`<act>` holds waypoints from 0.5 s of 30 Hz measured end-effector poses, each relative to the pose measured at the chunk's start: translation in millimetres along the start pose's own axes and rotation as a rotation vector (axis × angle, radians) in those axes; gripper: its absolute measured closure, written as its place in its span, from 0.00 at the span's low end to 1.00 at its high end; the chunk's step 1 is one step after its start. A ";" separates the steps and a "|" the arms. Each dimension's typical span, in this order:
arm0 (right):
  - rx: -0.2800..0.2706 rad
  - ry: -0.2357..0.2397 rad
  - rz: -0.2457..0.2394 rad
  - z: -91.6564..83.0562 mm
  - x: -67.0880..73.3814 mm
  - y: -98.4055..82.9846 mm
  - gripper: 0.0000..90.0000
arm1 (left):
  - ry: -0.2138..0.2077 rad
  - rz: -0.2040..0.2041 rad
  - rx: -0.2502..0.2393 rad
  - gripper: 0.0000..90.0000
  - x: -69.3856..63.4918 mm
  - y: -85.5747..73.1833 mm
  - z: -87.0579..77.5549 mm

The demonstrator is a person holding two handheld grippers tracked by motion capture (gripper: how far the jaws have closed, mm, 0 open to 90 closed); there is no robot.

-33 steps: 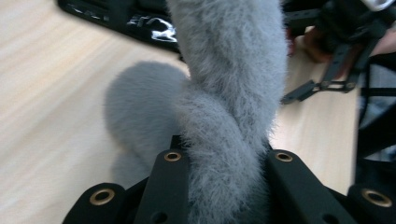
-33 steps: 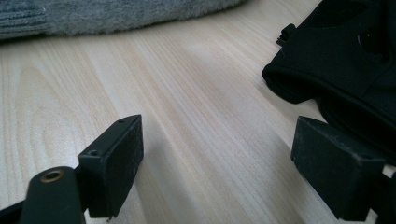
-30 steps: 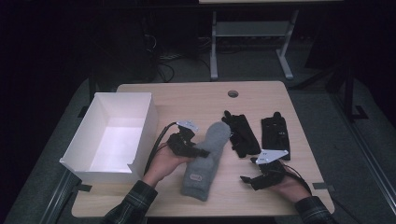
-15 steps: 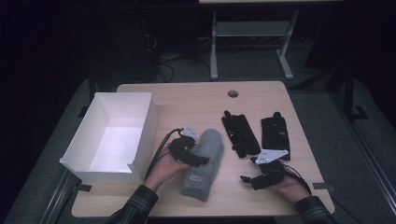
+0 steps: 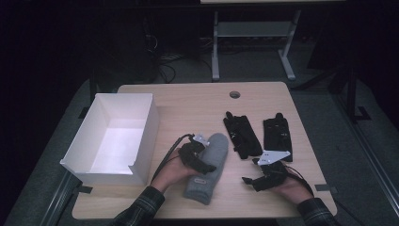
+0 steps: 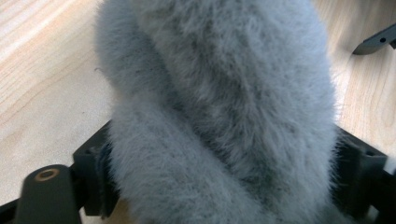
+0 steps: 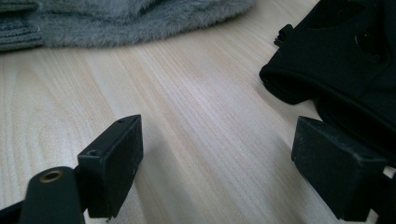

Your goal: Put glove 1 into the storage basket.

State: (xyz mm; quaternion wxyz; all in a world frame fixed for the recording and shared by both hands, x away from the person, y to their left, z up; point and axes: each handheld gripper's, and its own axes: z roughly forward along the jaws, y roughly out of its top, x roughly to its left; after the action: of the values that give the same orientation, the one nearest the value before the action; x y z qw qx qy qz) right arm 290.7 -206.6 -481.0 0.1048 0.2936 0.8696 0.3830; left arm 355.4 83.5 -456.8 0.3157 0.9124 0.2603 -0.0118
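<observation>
While the white open cardboard box [image 5: 113, 136] waits at the left, the left gripper [image 5: 200, 159] has just been opening its jaws around the soft, light grey fleece mitten [image 5: 209, 165] on the tabletop [image 5: 188, 101]; its ribbed cuff seems the firmest hold. The right gripper [image 5: 263, 176] rests wide open, holding nothing, beside two black gloves [image 5: 259, 134].

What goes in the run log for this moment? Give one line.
left gripper: jaws just opened, either side of grey mitten on table | right gripper: open, nothing between jaws | black gloves: untouched
</observation>
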 end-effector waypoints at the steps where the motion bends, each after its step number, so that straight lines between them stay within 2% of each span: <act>1: 0.000 0.000 0.000 0.0 0.0 0.0 0.19 | 0.006 0.002 0.006 0.17 -0.7 0.4 0.2; 6: 0.000 0.000 0.001 0.0 0.0 0.0 0.19 | 0.012 0.010 0.018 0.23 -3.5 1.6 0.6; 7: 0.000 -0.001 0.001 0.0 0.0 0.0 0.19 | 0.021 0.012 0.016 0.21 -3.1 1.4 0.8; 8: 0.000 -0.001 0.001 0.0 0.0 0.0 0.19 | 0.039 0.011 0.028 0.13 0.4 0.6 1.5; 9: 0.001 -0.001 0.001 0.0 0.0 0.0 0.19 | 0.034 0.004 0.009 0.13 0.6 -0.3 2.0; 13: 0.001 -0.001 0.002 0.0 -0.1 0.0 0.18 | 0.025 0.008 0.014 0.14 0.0 -0.2 1.2; 15: 0.000 -0.001 0.002 0.0 -0.1 0.0 0.19 | -0.001 0.000 0.001 0.21 -1.4 0.0 1.0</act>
State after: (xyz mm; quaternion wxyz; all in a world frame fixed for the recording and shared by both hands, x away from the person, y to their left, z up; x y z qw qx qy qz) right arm 290.7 -206.6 -481.0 0.1048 0.2948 0.8693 0.3827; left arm 354.3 82.3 -457.3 0.3154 0.9125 0.2602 -0.0125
